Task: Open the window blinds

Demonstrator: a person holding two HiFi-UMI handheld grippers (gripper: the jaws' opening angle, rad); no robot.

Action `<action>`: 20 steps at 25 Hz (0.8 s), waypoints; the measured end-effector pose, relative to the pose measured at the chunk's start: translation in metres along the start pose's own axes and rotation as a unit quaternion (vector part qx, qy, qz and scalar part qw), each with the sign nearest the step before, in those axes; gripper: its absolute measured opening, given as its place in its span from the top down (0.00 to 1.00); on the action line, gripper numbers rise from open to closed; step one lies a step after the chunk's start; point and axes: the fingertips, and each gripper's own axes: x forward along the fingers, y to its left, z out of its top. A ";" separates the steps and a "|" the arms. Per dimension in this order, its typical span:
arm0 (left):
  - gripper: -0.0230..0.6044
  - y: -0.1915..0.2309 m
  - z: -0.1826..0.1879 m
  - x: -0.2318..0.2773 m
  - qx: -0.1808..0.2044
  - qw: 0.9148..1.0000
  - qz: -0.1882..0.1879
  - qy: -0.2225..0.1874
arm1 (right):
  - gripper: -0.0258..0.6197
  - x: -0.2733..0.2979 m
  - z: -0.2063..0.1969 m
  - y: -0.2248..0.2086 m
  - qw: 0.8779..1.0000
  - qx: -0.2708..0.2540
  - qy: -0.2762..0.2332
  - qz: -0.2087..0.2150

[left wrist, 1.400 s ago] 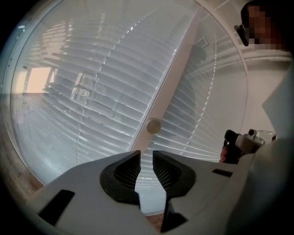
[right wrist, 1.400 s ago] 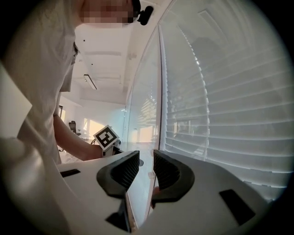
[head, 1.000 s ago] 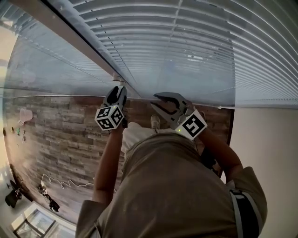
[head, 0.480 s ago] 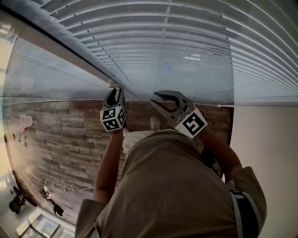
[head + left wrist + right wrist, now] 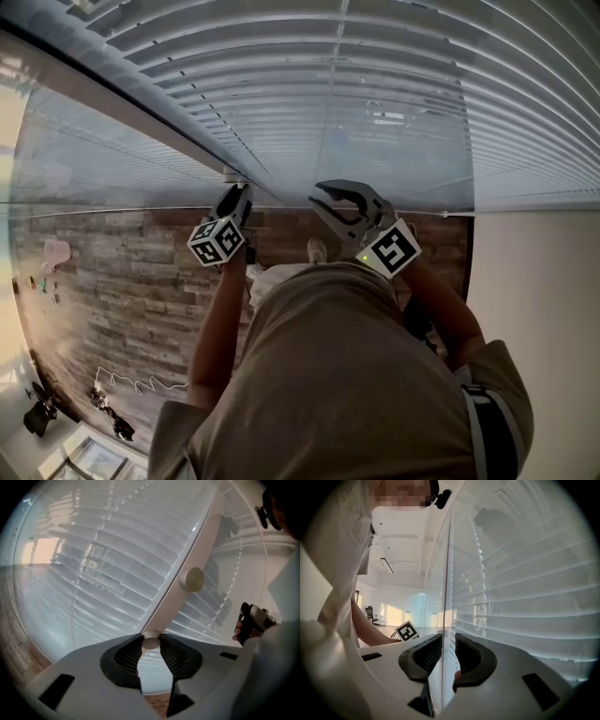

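A: Blinds [image 5: 375, 94] open yet?
B: No, slats [image 5: 525, 616] still shut. Left gripper [image 5: 234, 191] holds white knob [image 5: 151, 642], jaws just been closing round it. Right gripper [image 5: 448, 643] nearly closed, pinching wand [image 5: 449, 573]. Actual opening remains.

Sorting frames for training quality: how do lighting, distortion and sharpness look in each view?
Head view: fisheye bows the white slatted window blinds into arcs. Left gripper view: black vignette, a shadow on the slats top right, the small white round knob in the left hand-held gripper sharp. Right gripper view: bright glare at left, dim slats right.
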 end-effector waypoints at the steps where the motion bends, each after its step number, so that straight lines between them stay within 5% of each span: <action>1: 0.75 -0.001 0.004 -0.001 -0.011 1.000 -0.004 0.001 | 0.82 0.001 0.005 -0.001 1.000 -0.004 -0.001 0.001; 6: 0.75 -0.003 0.001 -0.001 -0.076 0.997 -0.031 -0.006 | 0.82 -0.004 0.002 0.003 1.000 -0.003 -0.002 0.000; 10: 0.75 0.001 -0.007 0.002 -0.157 0.985 -0.067 -0.021 | 0.82 -0.008 -0.011 0.007 1.000 -0.001 0.002 0.001; 14: 0.75 0.000 0.003 -0.002 -0.249 0.962 -0.101 -0.040 | 0.82 -0.006 -0.004 0.006 1.000 -0.003 0.005 0.003; 20: 0.75 0.005 0.012 0.001 -0.373 0.914 -0.147 -0.066 | 0.82 -0.003 -0.002 0.001 1.000 -0.002 0.010 0.004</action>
